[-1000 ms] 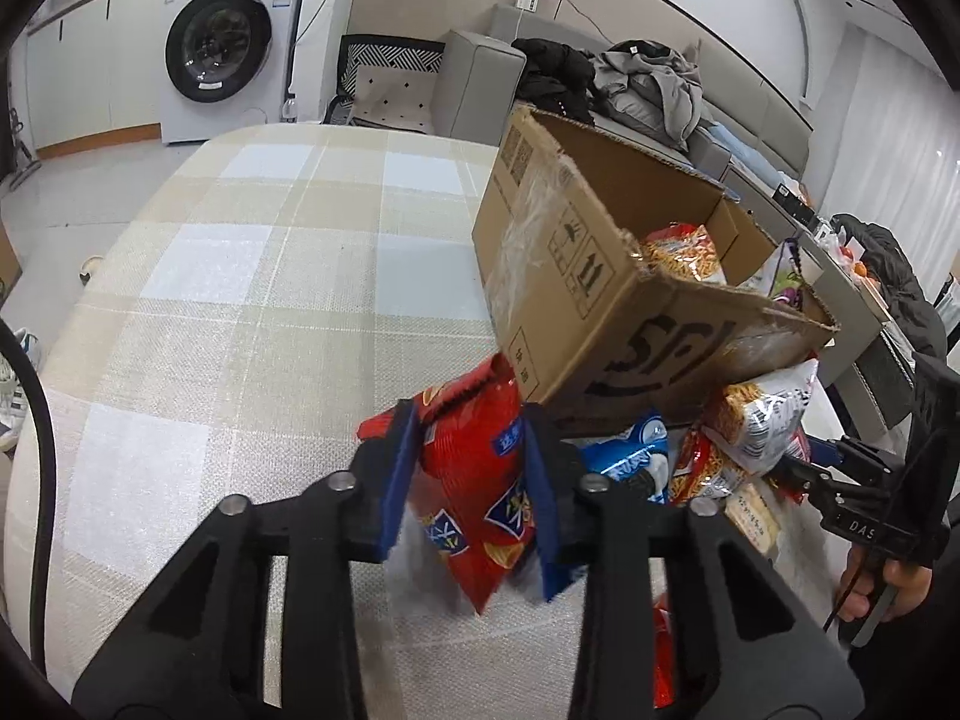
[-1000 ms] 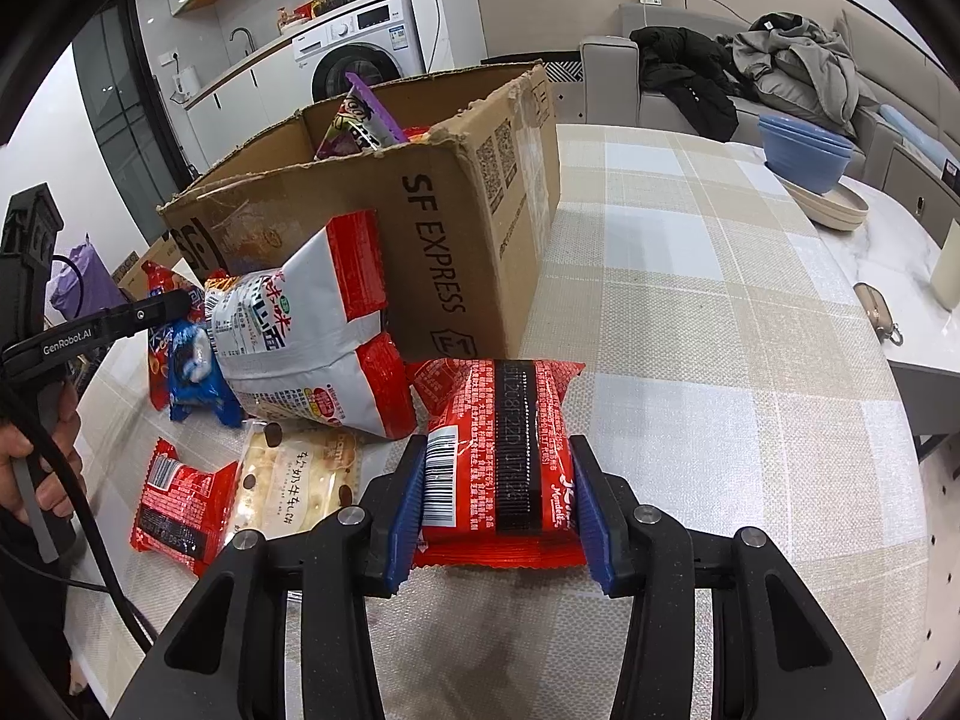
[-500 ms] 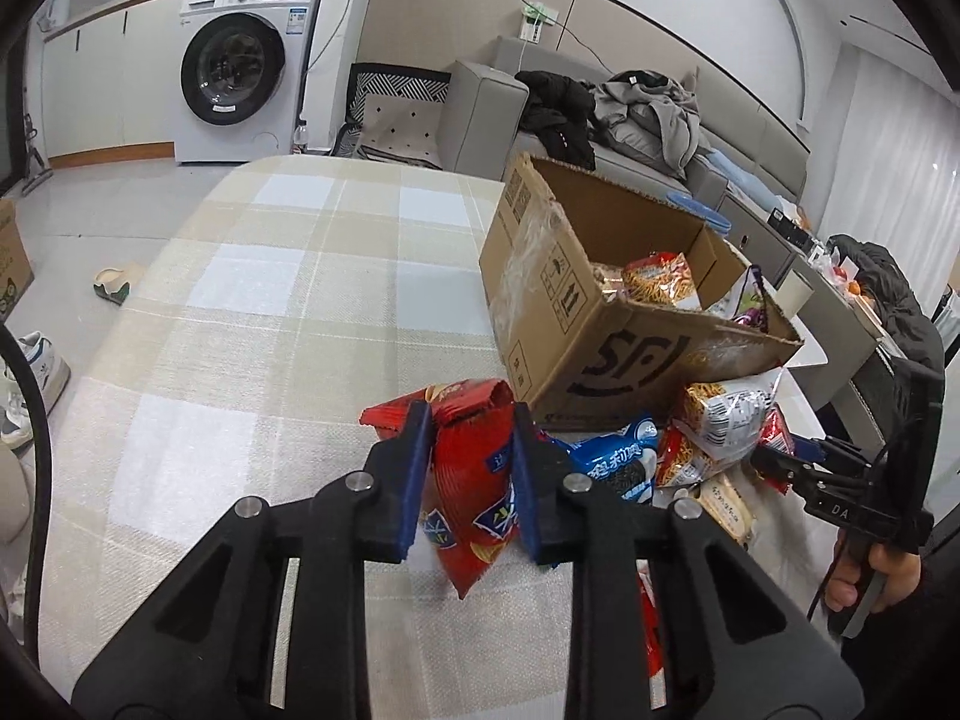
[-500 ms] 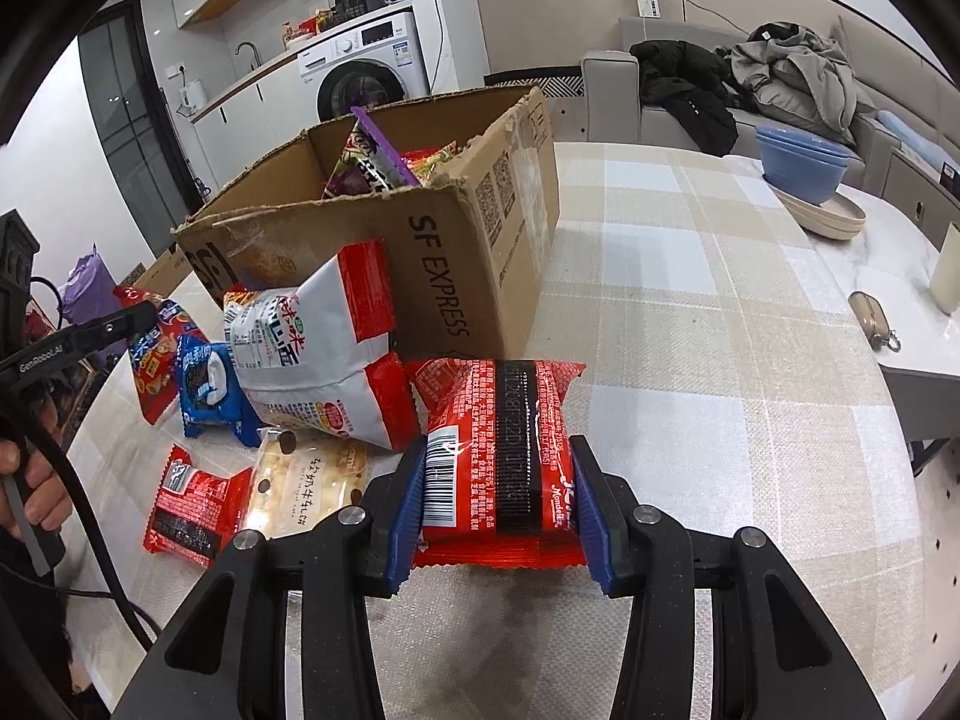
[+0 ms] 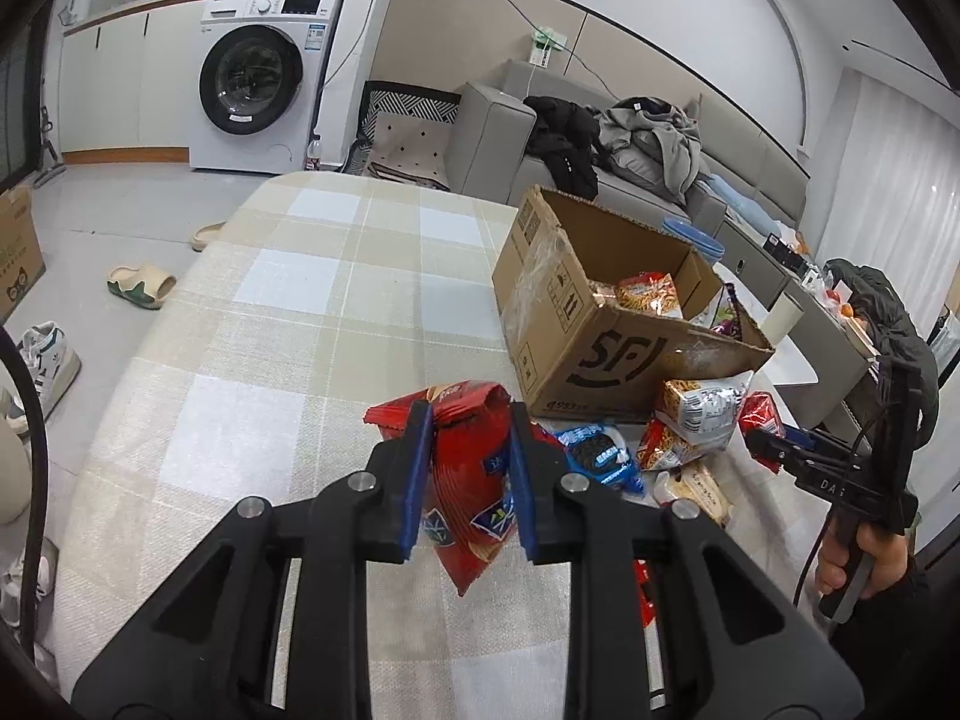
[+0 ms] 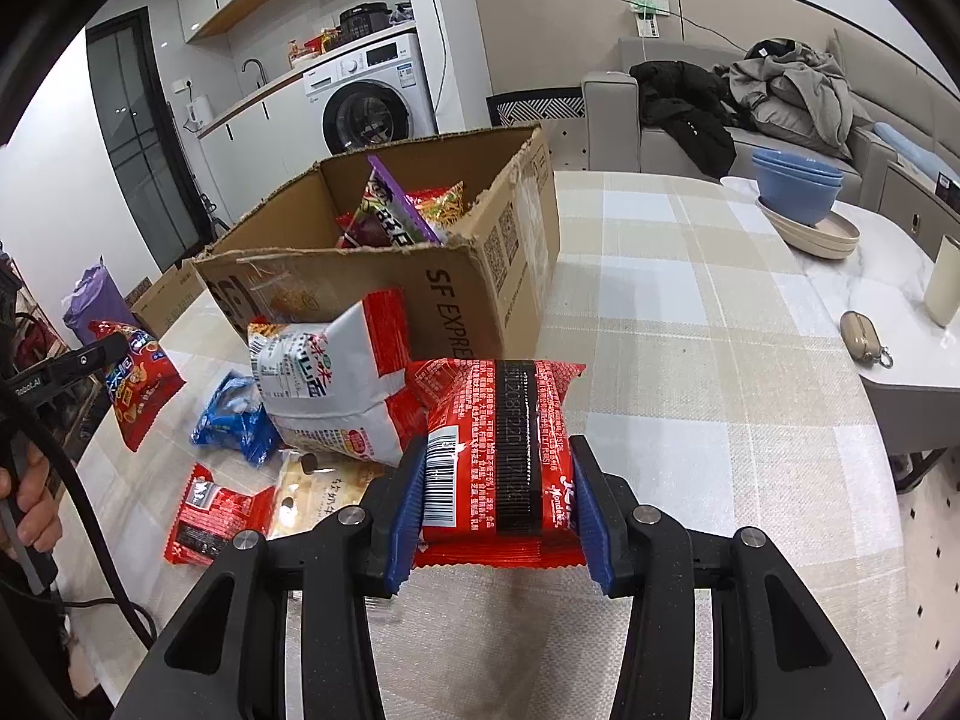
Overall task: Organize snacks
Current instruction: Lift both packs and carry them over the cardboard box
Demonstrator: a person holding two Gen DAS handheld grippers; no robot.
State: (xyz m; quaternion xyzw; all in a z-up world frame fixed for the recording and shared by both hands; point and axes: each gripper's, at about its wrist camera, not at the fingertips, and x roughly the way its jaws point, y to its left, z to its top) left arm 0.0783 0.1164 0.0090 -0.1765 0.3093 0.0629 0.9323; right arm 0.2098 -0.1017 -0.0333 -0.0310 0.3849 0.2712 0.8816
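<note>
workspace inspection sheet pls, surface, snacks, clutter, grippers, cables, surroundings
surface: table under a beige and white check cloth; bare marble end at the far side in the right wrist view.
job's things: open cardboard box with snack bags inside; loose packs beside it, among them a white and red bag, a blue cookie pack and a small red pack.
clutter: blue bowls on plates, a cup, a small case.
grippers: left gripper shut on a red chip bag, lifted off the cloth; right gripper shut on a red noodle pack.
cables: black cable by the left hand.
surroundings: washing machine, sofa with clothes, shoes on the floor.
</note>
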